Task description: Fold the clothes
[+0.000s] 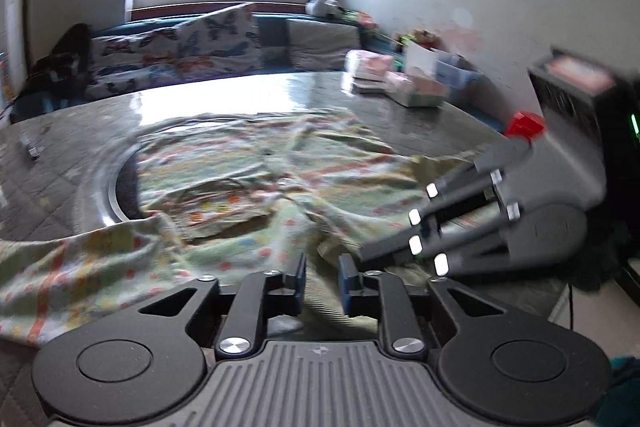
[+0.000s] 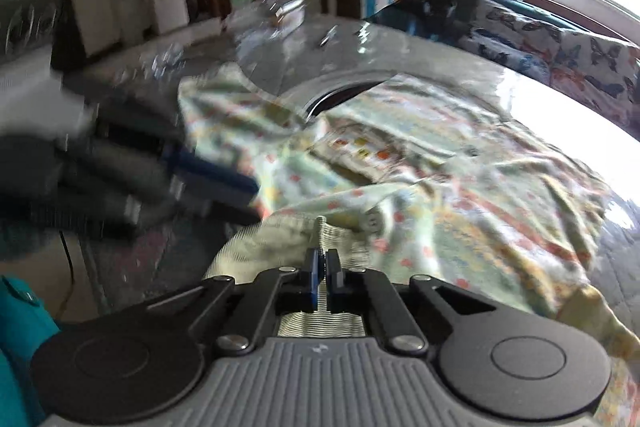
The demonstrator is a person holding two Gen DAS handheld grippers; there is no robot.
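- The tabletop (image 1: pixel 224 95) was glossy and likely slippery under cloth.
- The garment (image 1: pixel 256 163), a thin, light, floppy print, lay rumpled across it, its near edge overhanging.
- The ribbed hem (image 2: pixel 280 231) looked the firmest hold.
- The right gripper (image 2: pixel 322 281) was pinched closed on that hem.
- The left gripper (image 1: pixel 322 283) stood slightly parted over cloth, gripping nothing.

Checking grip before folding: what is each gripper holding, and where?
Right gripper pinches the patterned garment at its near hem; left gripper stands open over it.
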